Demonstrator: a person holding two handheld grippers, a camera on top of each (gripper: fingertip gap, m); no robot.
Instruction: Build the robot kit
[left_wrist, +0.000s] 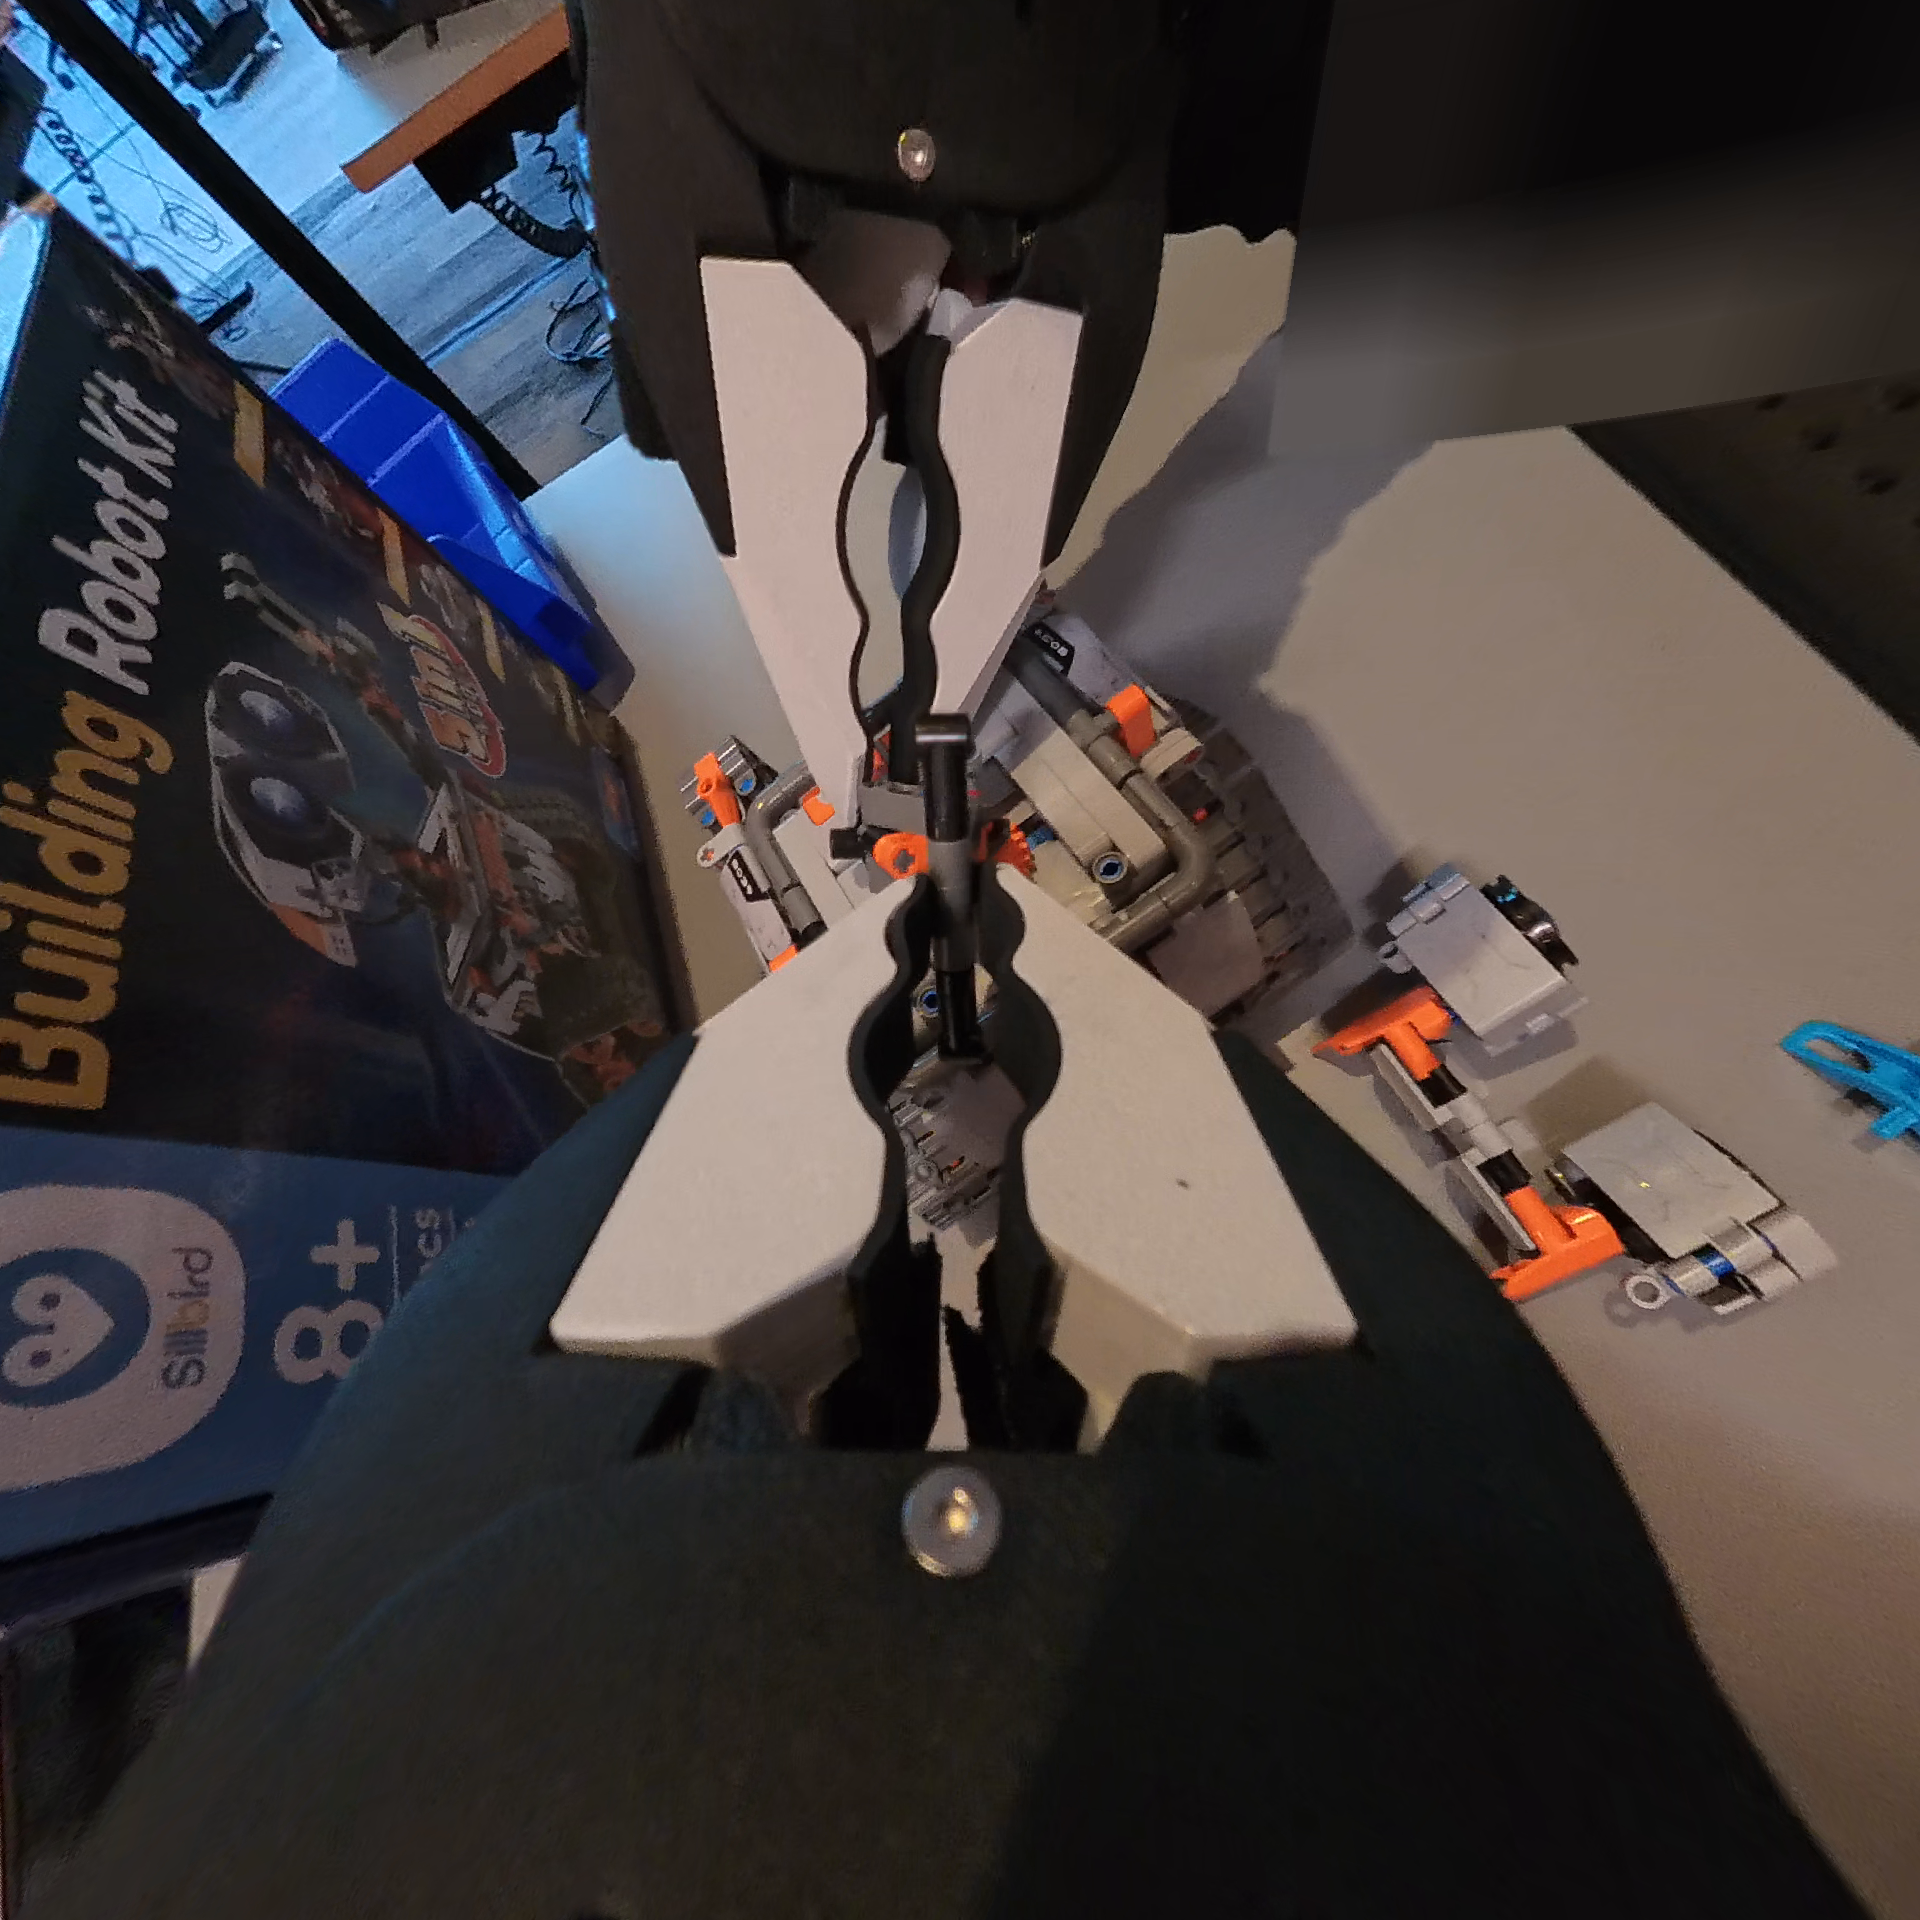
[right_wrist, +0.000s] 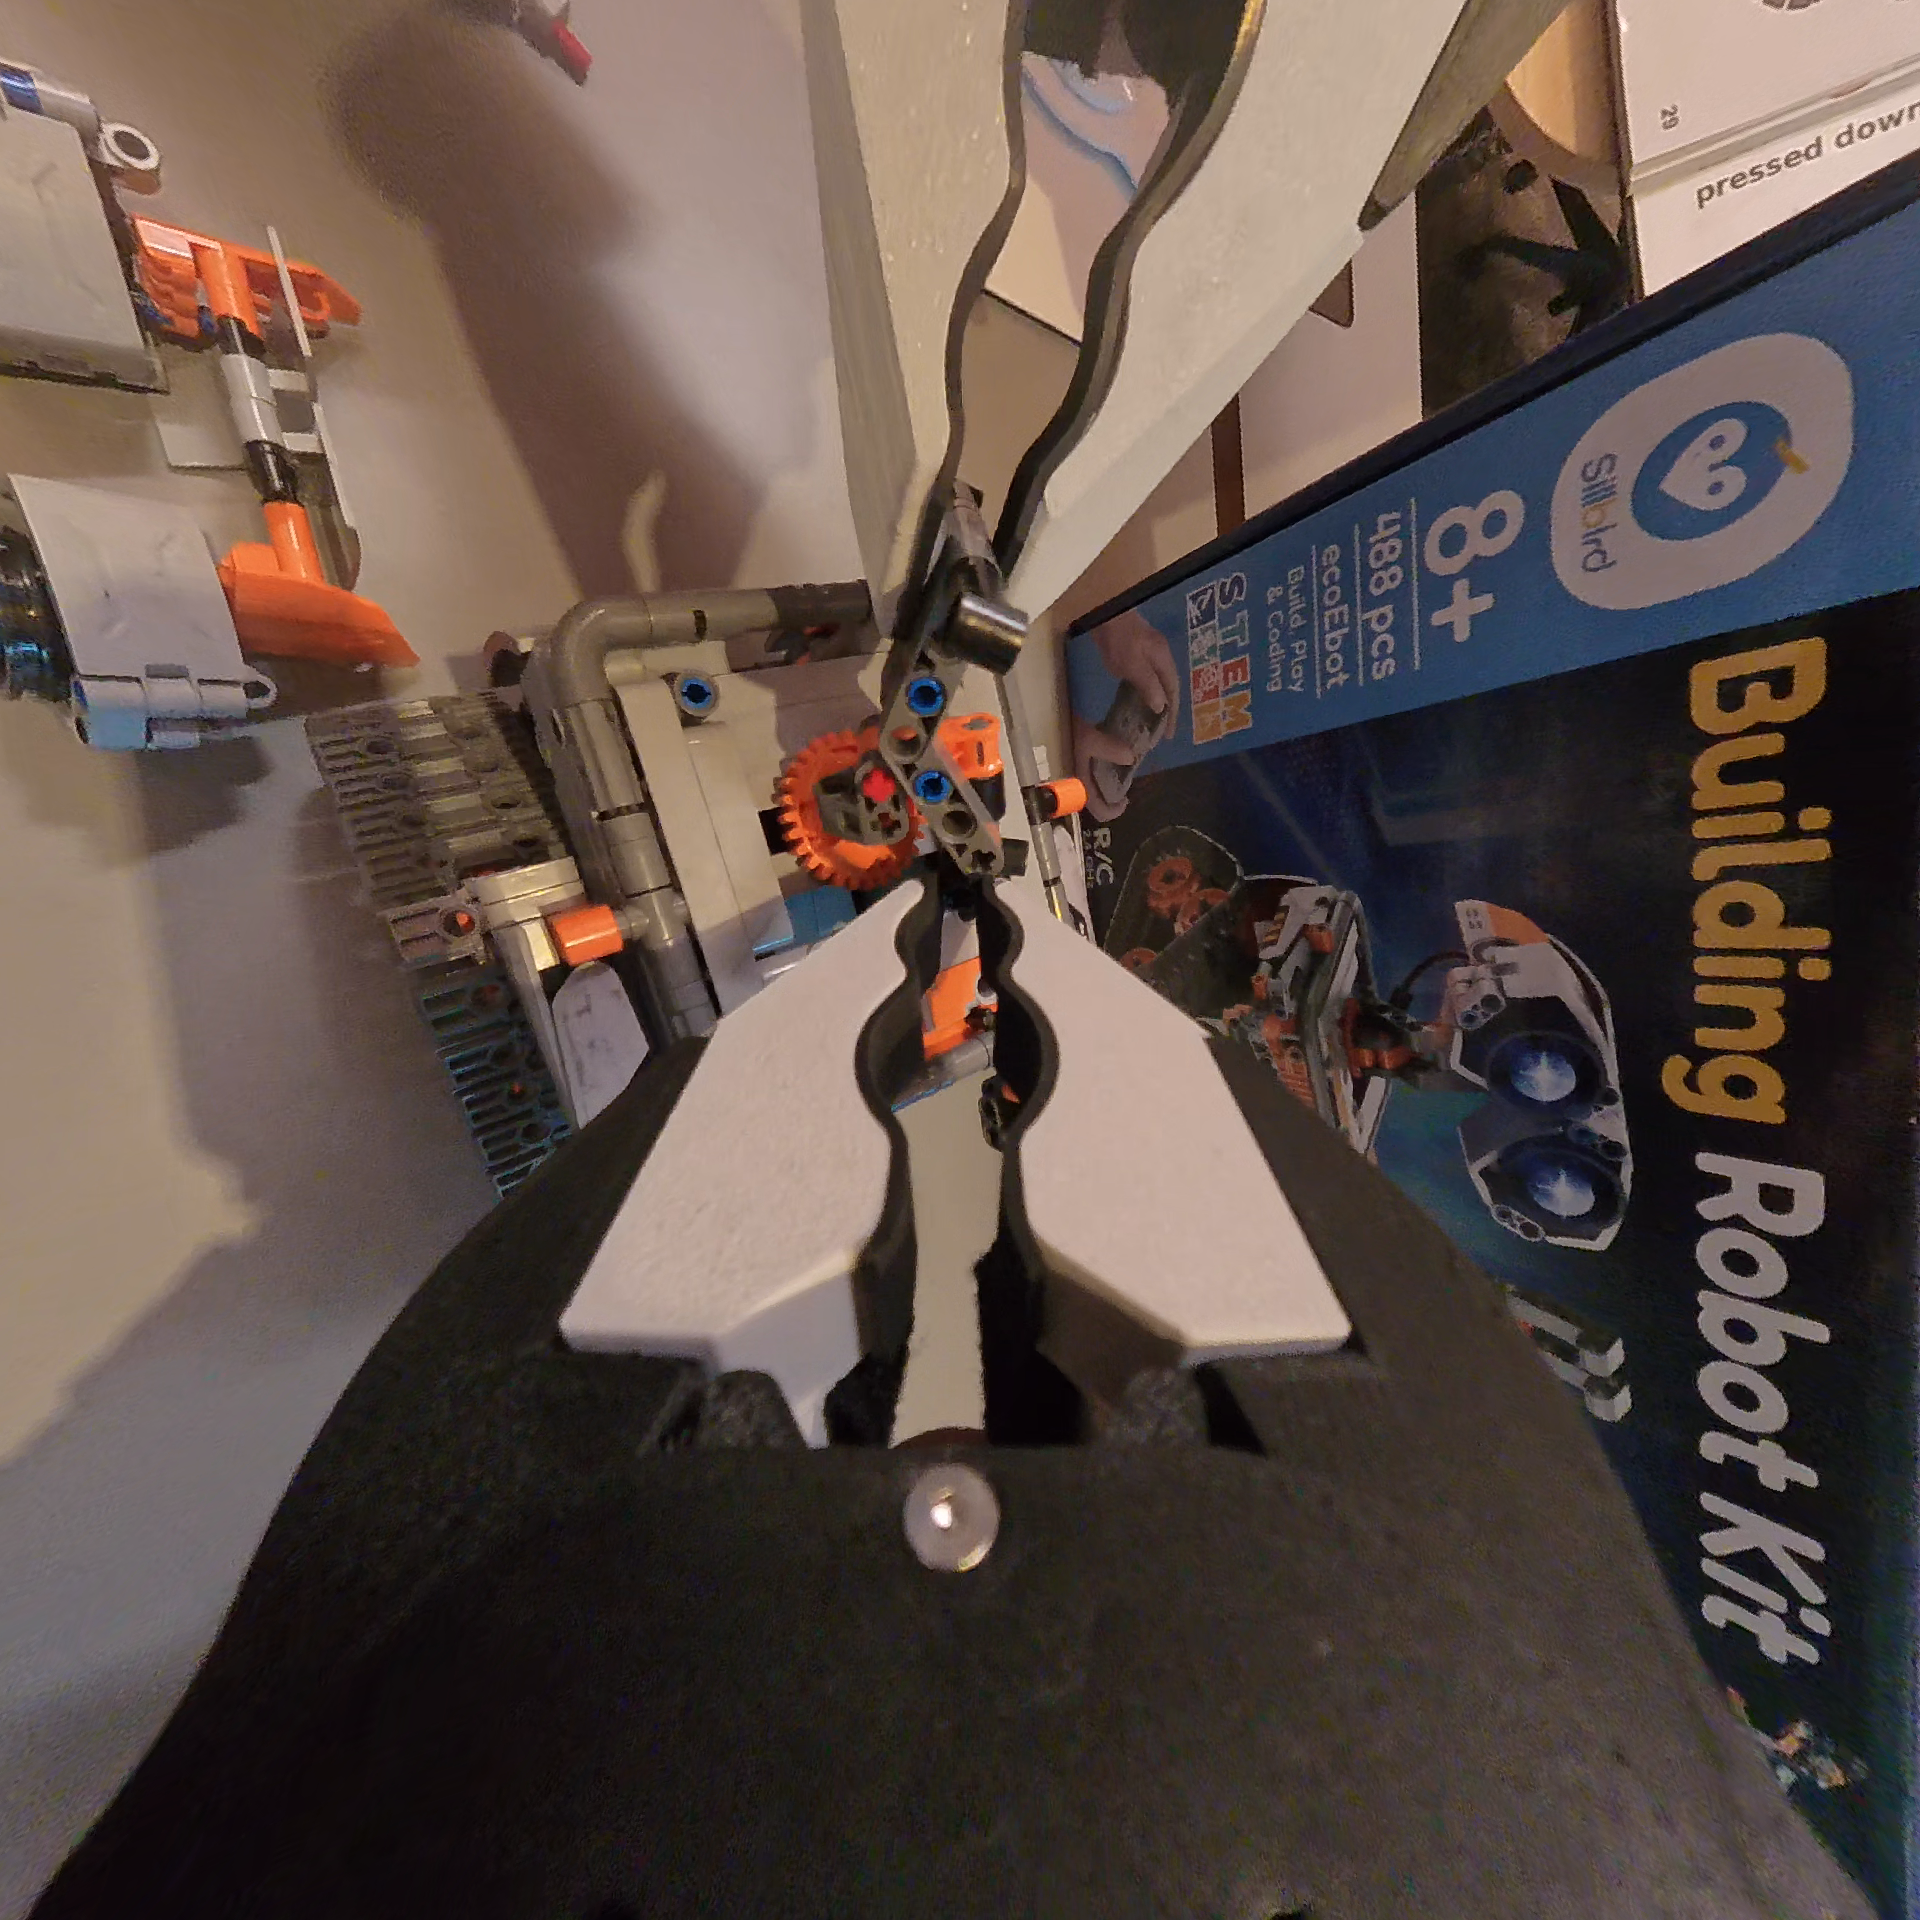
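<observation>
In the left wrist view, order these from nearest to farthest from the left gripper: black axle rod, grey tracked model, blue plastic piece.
1. Black axle rod, between the left gripper's fingers.
2. Grey tracked model, just behind, slightly right.
3. Blue plastic piece, far right edge.

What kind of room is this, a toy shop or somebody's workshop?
Probably a workshop or lab bench. A half-built brick robot model sits on a pale table beside its kit box, with a blue storage bin and cables behind.
</observation>
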